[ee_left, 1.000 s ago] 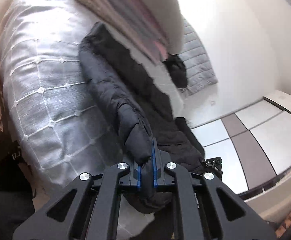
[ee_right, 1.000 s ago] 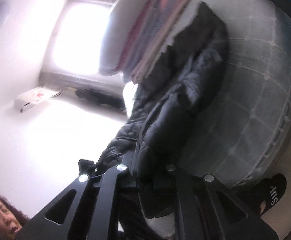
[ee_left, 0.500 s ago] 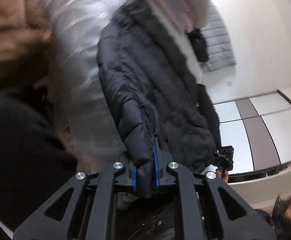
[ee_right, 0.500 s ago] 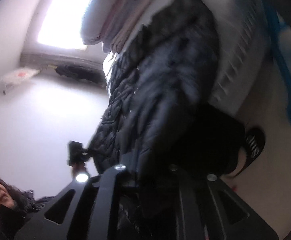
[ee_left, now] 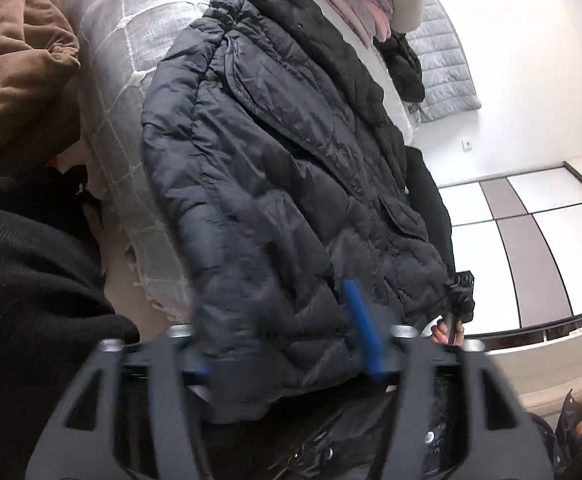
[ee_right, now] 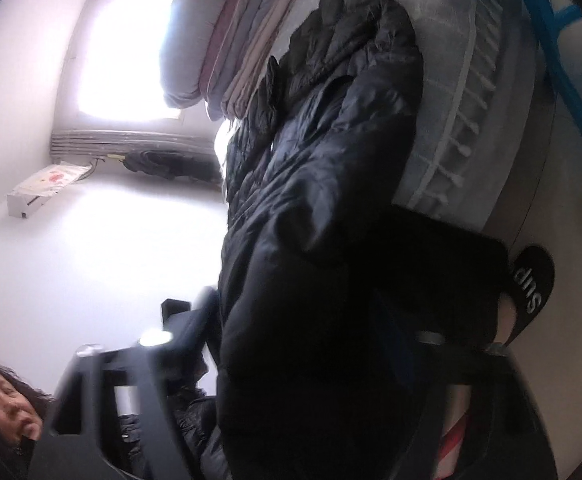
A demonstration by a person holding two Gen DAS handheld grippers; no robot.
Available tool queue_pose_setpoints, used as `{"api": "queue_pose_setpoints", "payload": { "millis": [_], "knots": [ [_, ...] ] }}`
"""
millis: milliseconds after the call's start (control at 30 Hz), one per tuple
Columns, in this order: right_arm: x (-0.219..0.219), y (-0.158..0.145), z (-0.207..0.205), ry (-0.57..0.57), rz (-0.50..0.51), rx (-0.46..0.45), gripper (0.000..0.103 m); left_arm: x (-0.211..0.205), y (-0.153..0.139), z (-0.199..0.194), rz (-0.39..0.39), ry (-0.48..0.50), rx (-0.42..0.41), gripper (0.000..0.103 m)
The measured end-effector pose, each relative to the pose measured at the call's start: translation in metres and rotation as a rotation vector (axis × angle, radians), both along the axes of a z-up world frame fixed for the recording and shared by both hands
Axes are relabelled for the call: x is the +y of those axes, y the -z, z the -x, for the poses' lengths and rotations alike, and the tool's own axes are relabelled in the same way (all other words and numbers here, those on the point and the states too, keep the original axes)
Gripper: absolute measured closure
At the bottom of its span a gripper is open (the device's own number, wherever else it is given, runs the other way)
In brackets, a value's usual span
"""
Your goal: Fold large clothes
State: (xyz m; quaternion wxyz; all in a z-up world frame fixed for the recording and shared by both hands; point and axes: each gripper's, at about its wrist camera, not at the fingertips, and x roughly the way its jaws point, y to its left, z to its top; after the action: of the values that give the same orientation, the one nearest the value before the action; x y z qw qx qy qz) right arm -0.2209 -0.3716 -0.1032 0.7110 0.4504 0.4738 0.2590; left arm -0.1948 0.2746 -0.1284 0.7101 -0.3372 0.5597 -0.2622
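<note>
Right tongs [ee_right: 291, 344] blurred behind jacket [ee_right: 323, 160]

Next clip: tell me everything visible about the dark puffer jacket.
The jacket is dark navy to black, quilted, with a slightly shiny shell. A flap pocket, seams and a wide collar or lapel show. It lies lengthwise on the grey checked bedspread, its near end hanging past the bed's edge. The left gripper stands open with the hem loose between its fingers; the right gripper also looks open around it, though blurred.

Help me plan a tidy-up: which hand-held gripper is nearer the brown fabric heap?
Left. The left hand-held gripper is at the black jacket hem on the side toward the brown fabric heap; the right hand-held gripper is across the jacket, farther away.
</note>
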Motion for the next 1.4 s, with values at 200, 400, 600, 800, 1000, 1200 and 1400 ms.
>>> {"api": "queue_pose_setpoints", "payload": {
  "millis": [200,400,600,800,1000,1200,1400],
  "knots": [
    [0.005,-0.018,0.009,0.045,0.003,-0.066,0.091,0.007,-0.016,0.008,0.046,-0.057,-0.07,0.094],
    [0.015,-0.055,0.022,0.04,-0.082,-0.176,0.092,0.01,-0.071,0.027,0.124,-0.076,-0.2,0.096],
    [0.011,-0.071,0.052,0.031,-0.102,-0.219,0.092,0.025,-0.105,0.058,0.126,-0.065,-0.268,0.096],
    [-0.001,-0.02,0.066,0.036,-0.159,-0.109,0.092,0.044,-0.059,0.069,0.139,-0.089,-0.152,0.095],
    [0.002,-0.017,0.059,-0.014,-0.242,-0.16,0.09,0.046,-0.051,0.058,0.209,-0.112,-0.148,0.095],
    [-0.014,-0.037,0.004,0.059,-0.364,-0.253,0.088,0.044,-0.088,0.008,0.298,-0.157,-0.245,0.095],
    [-0.032,-0.05,-0.093,0.13,-0.403,-0.271,0.088,0.031,-0.121,-0.09,0.339,-0.177,-0.306,0.095]
  ]
}}
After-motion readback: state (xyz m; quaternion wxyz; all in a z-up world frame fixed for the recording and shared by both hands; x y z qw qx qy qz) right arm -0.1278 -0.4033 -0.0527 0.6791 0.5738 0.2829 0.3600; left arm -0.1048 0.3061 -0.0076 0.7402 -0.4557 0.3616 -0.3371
